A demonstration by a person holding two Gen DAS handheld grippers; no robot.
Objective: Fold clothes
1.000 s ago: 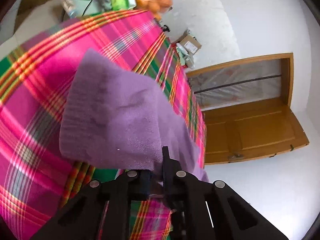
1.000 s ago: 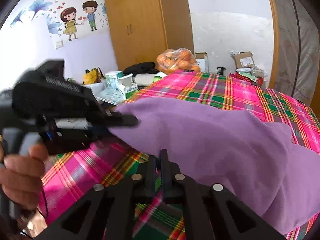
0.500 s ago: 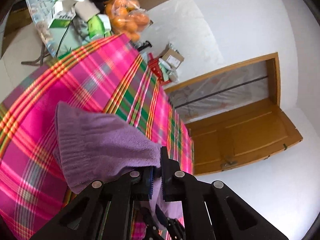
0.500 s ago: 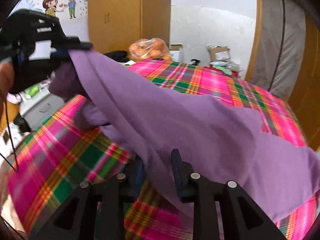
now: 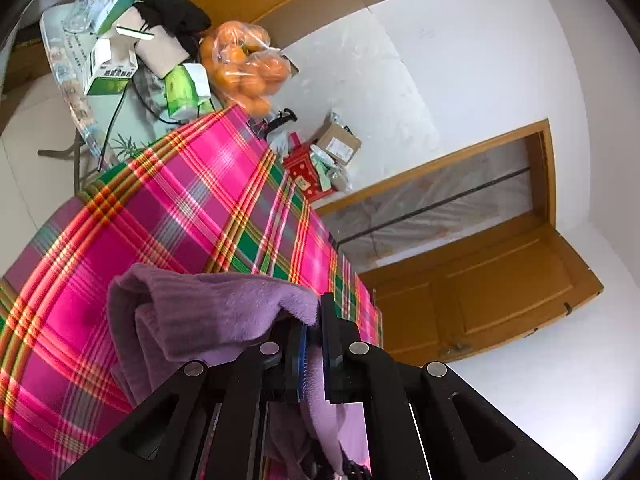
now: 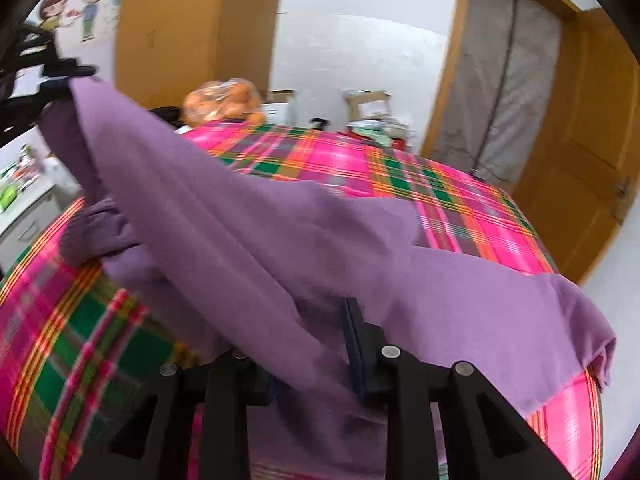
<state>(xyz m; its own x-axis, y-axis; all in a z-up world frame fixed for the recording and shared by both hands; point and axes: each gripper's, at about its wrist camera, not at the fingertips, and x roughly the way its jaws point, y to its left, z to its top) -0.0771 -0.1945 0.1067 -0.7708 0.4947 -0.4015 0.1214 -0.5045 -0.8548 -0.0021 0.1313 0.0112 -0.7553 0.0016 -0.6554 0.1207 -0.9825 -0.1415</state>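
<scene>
A purple garment (image 5: 208, 316) hangs bunched from my left gripper (image 5: 314, 328), which is shut on its edge above the plaid-covered table (image 5: 180, 208). In the right wrist view the same garment (image 6: 256, 232) stretches from the raised left gripper (image 6: 40, 76) at the upper left down across the table (image 6: 460, 200). My right gripper (image 6: 308, 344) is open. The cloth drapes over its left finger and hides it, and the right finger (image 6: 354, 340) shows bare beside the fabric. A sleeve end lies at the table's right edge.
A bag of oranges (image 5: 240, 68) and several cartons (image 5: 108, 68) crowd a side table past the far corner. A cardboard box (image 5: 338, 144) sits behind the far edge. A wooden door (image 6: 580, 160) stands at the right, a wardrobe (image 6: 180, 32) at the back.
My right gripper went from shut to open, and the cloth now lies loose over it. The left gripper rose, pulling its edge of the garment up off the table.
</scene>
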